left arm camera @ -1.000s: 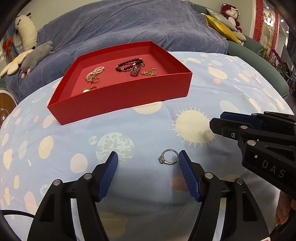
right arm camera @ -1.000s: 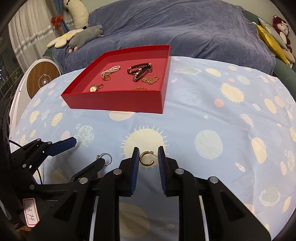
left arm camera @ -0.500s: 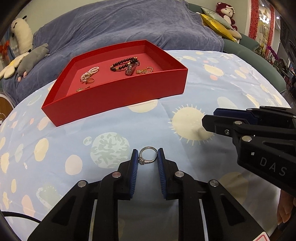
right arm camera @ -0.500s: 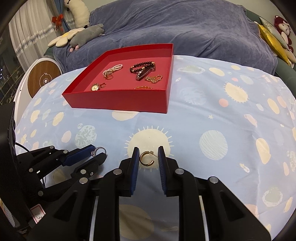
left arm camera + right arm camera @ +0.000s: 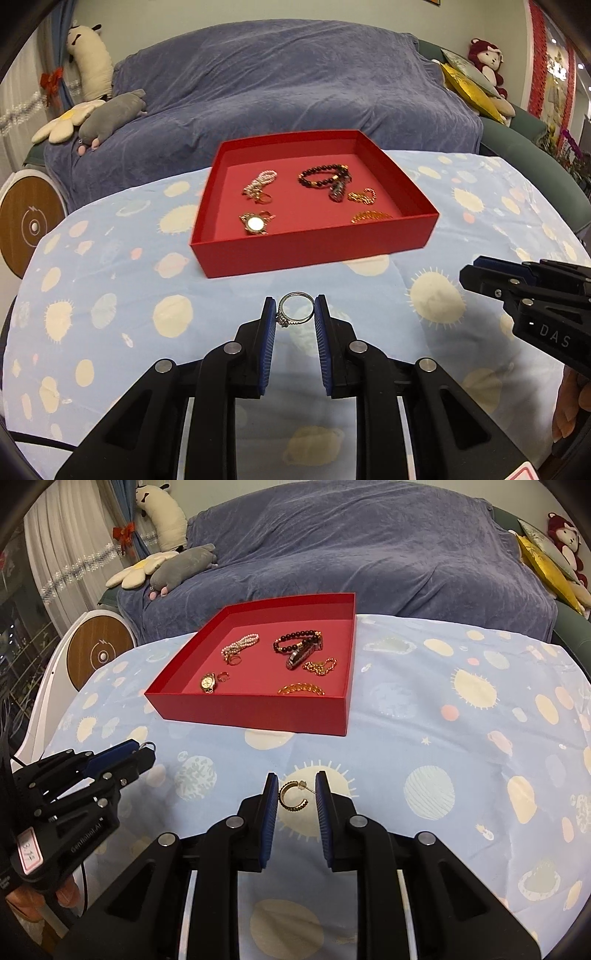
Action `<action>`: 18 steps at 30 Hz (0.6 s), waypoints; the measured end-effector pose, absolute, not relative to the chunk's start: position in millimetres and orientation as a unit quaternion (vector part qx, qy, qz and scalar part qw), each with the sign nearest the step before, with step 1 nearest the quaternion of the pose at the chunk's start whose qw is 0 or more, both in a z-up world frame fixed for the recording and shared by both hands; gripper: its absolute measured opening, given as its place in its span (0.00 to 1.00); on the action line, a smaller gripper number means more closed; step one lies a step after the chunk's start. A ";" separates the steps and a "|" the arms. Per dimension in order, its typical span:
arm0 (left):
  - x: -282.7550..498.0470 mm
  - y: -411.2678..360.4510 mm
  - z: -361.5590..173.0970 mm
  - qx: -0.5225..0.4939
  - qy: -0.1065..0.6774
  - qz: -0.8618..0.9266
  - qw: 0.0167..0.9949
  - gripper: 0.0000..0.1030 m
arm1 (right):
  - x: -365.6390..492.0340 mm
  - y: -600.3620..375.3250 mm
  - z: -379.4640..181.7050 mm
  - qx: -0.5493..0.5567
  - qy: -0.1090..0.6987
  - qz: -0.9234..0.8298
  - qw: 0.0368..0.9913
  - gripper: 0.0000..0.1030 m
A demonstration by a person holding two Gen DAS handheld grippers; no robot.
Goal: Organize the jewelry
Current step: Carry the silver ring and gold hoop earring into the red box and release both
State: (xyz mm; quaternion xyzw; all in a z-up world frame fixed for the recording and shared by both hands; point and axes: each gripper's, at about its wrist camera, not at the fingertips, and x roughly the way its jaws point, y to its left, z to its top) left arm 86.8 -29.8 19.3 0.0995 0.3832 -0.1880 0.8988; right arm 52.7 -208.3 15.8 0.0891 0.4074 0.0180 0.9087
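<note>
Lifted off the tablecloth since a second ago, the silver ring now sits clamped between the blue pads of the left gripper, whose jaws stood wide around it on the cloth and have since closed onto its band. Its small stone setting lies against the left pad, and the ring stands nearly upright, clear of the cloth. From the right wrist view the same ring pokes out at the tip of the left gripper, raised above the table at the left. The red tray now appears nearer the centre of the left view and seen more from above than before, so its floor and the jewelry on it show more fully.

The right gripper has kept its place and its grip: its pads press on a gold hoop earring, held just above a sun print on the tablecloth. In the left view the right gripper reaches in from the right edge, with fingers of the person's hand under it.

Both grippers point down and forward at the red tray, which rests on the cloth ahead of them, well apart from both
</note>
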 end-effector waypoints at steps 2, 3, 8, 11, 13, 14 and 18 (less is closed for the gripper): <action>93.0 -20.1 29.3 0.090 0.376 -0.180 0.904 0.18 | 56.2 -207.8 22.6 0.093 0.402 0.022 0.910 0.19; 97.3 -15.5 35.3 0.084 0.371 -0.176 0.908 0.18 | 58.5 -207.7 26.7 0.093 0.399 0.023 0.912 0.19; 124.1 -5.7 61.5 0.073 0.352 -0.162 0.919 0.18 | 79.3 -207.2 56.0 0.082 0.374 0.029 0.924 0.19; 146.0 -12.2 69.5 0.083 0.345 -0.157 0.922 0.18 | 97.9 -210.2 67.9 0.078 0.363 0.032 0.928 0.19; 161.7 -20.0 71.0 0.087 0.344 -0.156 0.922 0.18 | 113.1 -211.2 71.8 0.074 0.359 0.033 0.930 0.19; 169.4 -24.2 70.9 0.087 0.345 -0.158 0.921 0.18 | 121.7 -211.7 72.7 0.074 0.358 0.033 0.930 0.19; 197.9 -39.9 66.6 0.089 0.348 -0.156 0.920 0.18 | 152.8 -215.0 70.2 0.084 0.362 0.037 0.928 0.19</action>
